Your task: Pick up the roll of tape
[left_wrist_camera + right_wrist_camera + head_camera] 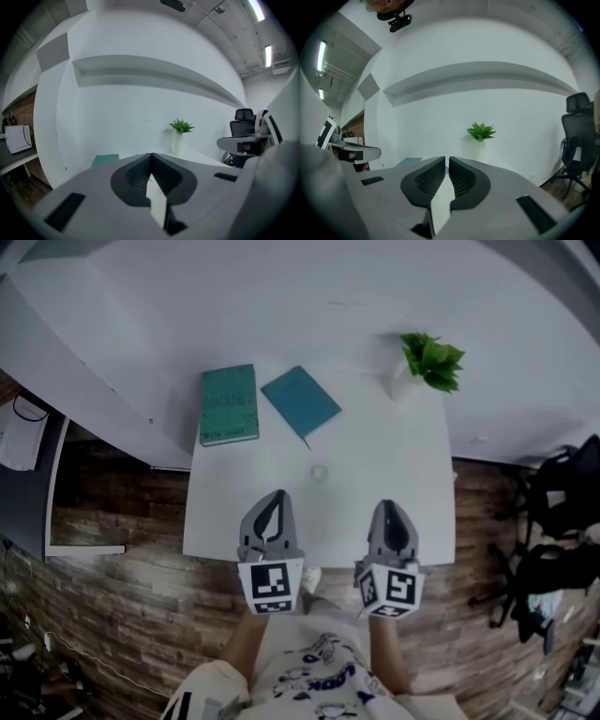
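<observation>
- Left gripper (275, 495): jaws pressed together, empty, level with the table's (398, 451) near edge.
- Right gripper (389, 506): jaws all but touching, nothing between them.
- Roll of tape (320, 472): flat on the table, ahead, between both grippers, untouched. Judged: either gripper must open before gripping.
- Books (229, 404), plant (433, 362): beyond, clear of the approach.

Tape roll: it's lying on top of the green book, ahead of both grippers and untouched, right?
Not quite. In the head view the tape roll lies on the bare white table, nearer than the green book; it is ahead of the left gripper and right gripper, untouched.
</observation>
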Tool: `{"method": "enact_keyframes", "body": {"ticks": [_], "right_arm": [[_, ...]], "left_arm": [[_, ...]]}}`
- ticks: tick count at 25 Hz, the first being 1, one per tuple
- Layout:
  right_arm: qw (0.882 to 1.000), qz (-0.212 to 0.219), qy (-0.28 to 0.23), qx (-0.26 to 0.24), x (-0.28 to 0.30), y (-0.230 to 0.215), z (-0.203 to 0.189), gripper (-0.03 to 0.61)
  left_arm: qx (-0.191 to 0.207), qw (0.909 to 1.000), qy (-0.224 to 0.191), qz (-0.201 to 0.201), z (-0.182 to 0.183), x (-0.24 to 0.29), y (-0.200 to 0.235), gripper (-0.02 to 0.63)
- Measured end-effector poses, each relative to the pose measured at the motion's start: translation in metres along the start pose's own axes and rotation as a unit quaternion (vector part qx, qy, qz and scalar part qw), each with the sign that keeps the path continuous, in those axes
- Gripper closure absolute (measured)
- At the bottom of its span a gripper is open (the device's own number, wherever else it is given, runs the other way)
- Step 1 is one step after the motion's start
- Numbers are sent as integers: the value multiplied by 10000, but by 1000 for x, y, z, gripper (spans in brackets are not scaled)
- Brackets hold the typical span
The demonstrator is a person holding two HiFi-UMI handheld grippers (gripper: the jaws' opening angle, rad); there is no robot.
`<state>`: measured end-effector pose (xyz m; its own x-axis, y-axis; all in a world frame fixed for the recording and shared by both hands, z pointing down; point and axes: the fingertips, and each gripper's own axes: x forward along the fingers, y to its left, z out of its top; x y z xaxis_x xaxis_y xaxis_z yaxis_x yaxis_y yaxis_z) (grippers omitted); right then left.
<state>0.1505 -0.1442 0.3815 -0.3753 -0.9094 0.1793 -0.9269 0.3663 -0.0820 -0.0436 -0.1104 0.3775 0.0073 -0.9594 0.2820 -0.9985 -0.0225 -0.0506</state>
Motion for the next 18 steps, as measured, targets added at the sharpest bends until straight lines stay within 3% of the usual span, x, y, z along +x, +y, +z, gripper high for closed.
{"method": "enact_keyframes", "body": {"ticks": [18], "right_arm": [[9968, -236, 750, 113, 67, -13, -50, 554]], "left_arm": [[-193, 9961, 786, -345, -52, 76, 0, 614]]}}
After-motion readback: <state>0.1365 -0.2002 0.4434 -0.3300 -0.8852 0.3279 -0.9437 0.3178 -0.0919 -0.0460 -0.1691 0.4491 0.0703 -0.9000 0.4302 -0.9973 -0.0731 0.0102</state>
